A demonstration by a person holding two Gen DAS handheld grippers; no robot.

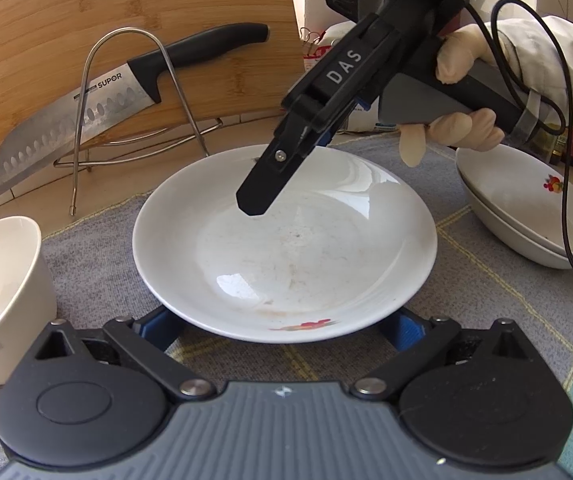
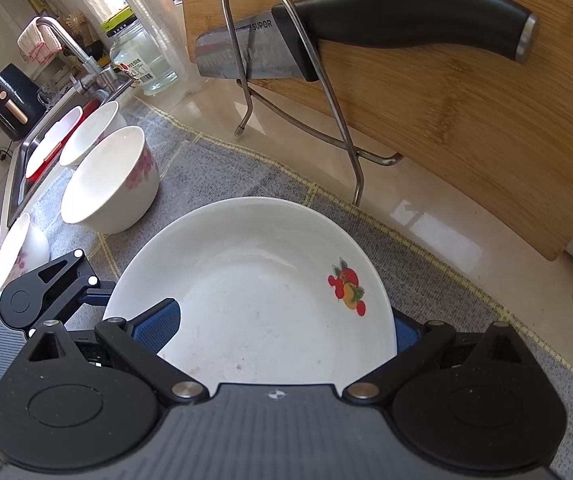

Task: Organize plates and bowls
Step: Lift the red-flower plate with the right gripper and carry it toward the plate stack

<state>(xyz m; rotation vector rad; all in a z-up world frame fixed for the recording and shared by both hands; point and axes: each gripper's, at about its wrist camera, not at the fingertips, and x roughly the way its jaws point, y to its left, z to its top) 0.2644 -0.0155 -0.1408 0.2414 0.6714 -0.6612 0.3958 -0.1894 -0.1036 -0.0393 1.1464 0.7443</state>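
A white plate with a fruit print (image 1: 286, 248) lies on the grey mat. My left gripper (image 1: 282, 334) is open, its blue pads under the plate's near rim on either side. My right gripper (image 1: 252, 200) reaches in from the far side, over the plate's far rim. In the right wrist view the plate (image 2: 254, 292) sits between my right gripper's (image 2: 282, 332) blue pads; one finger (image 2: 154, 328) lies over the rim inside the plate, the other outside. Whether it squeezes the rim is unclear. A white flowered bowl (image 1: 2, 300) stands to the left.
Two stacked plates (image 1: 526, 216) lie at the right. A bamboo cutting board (image 2: 466, 100) and a knife (image 2: 366, 28) lean in a wire rack (image 2: 286, 80) behind the mat. Several white bowls (image 2: 110, 180) stand toward the sink (image 2: 30, 160) and faucet (image 2: 74, 48).
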